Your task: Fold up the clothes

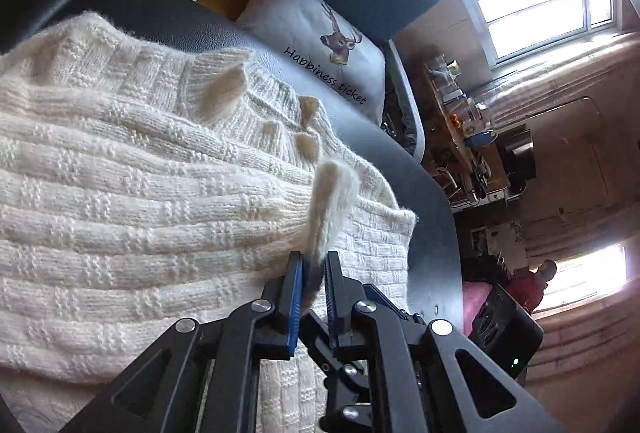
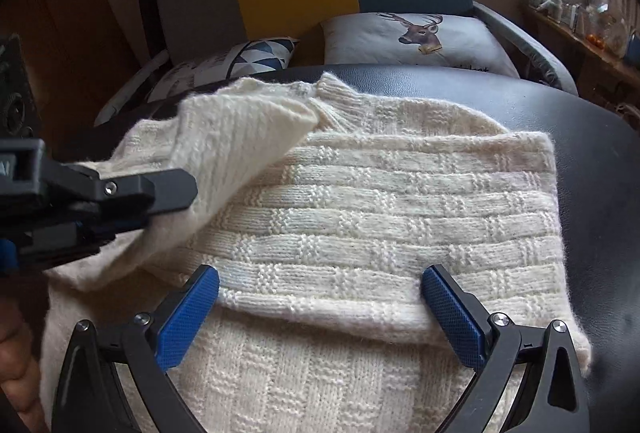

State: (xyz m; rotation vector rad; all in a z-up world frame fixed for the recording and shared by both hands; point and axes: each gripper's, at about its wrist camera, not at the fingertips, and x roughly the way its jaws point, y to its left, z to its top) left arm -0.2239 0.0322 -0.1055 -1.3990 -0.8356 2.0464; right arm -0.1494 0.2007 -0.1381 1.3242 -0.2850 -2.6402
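Two hand-held grippers are working our sweater (image 2: 360, 201).
We are pinching a cuff (image 1: 332, 193) loosely in the left (image 1: 314, 269); the right (image 2: 320, 297) is gaping wide, empty.

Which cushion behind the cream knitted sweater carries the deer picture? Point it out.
The white square cushion on the right, against the teal seat back, shows the antlered deer head and black lettering. The other cushion, to its left, has blue and white triangles.

A cream knitted sweater (image 2: 360, 201) with a basket-weave pattern lies flat on a black tabletop (image 2: 600, 169), one sleeve folded across its body and the other sleeve (image 2: 240, 145) lifted at left.
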